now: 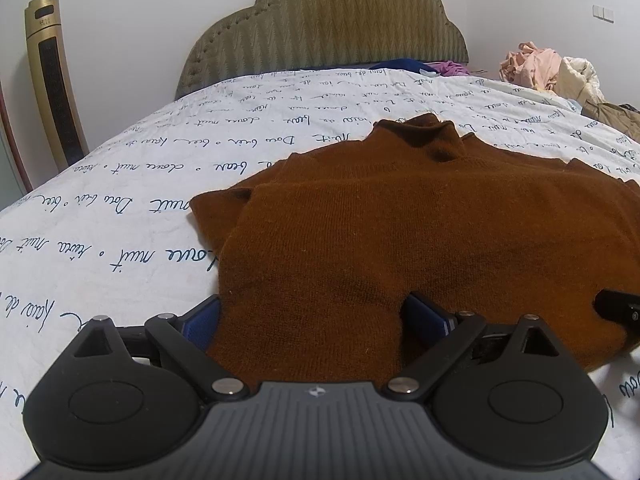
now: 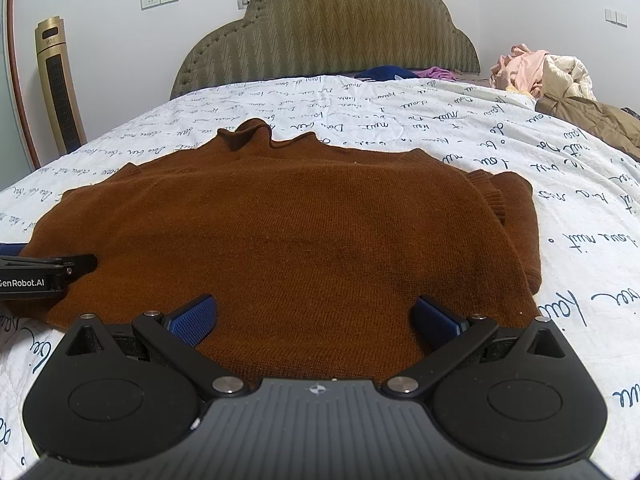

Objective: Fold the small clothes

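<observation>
Both grippers sit low at the near hem of a brown sweater (image 2: pixel 304 216) that lies flat on the bed (image 2: pixel 400 116), its collar pointing toward the headboard (image 2: pixel 328 28). The left gripper (image 1: pixel 316 320) has its jaws spread wide, with a fold of the sweater's hem bunched up between the two blue pads (image 1: pixel 426 314); the left pad is partly hidden behind the cloth, so it is hard to say whether it lies under or beside the edge. The right gripper (image 2: pixel 316 318) also stands spread, its pads resting on top of the knit near the hem, pinching nothing.

In the right wrist view the left gripper's side reads "enRobot.AI", with the first letter cut off by the frame. The white bedcover carries blue cursive script, upside down from here; it may say "douce nuit", but that is not clear.

A sleeve is folded over at each side of the sweater. A pile of clothes (image 2: pixel 540 70) lies at the far right of the bed, and a gold tower fan (image 2: pixel 60 84) stands by the wall.
</observation>
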Tool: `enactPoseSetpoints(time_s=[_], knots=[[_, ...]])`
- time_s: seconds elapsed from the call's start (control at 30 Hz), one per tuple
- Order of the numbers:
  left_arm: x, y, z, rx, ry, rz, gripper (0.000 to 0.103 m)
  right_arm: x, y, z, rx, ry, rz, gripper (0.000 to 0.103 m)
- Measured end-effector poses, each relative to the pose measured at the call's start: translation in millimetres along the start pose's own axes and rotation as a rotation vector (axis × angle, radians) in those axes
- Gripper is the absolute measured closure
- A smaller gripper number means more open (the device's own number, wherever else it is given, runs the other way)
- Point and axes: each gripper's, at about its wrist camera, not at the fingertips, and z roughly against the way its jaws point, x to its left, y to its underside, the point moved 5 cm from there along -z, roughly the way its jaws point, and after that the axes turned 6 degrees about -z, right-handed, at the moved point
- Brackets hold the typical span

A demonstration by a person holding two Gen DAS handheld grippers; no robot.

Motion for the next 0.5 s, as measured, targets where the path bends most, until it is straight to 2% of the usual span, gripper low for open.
enactPoseSetpoints(time_s=[0.3, 0.4, 0.5], knots=[[2, 0, 2, -0.012, -0.002, 0.005, 0.005, -1, -2, -2, 0.002, -0.007, -0.013, 0.0], [10, -3, 22, -0.07, -0.01, 0.001, 0.006, -2, -2, -1, 0.001, -0.008, -0.014, 0.0], [32, -15, 58, -0.195, -0.04, -0.044, 0.006, -5, -4, 5, -0.021, -0.029, -0.031, 0.0]])
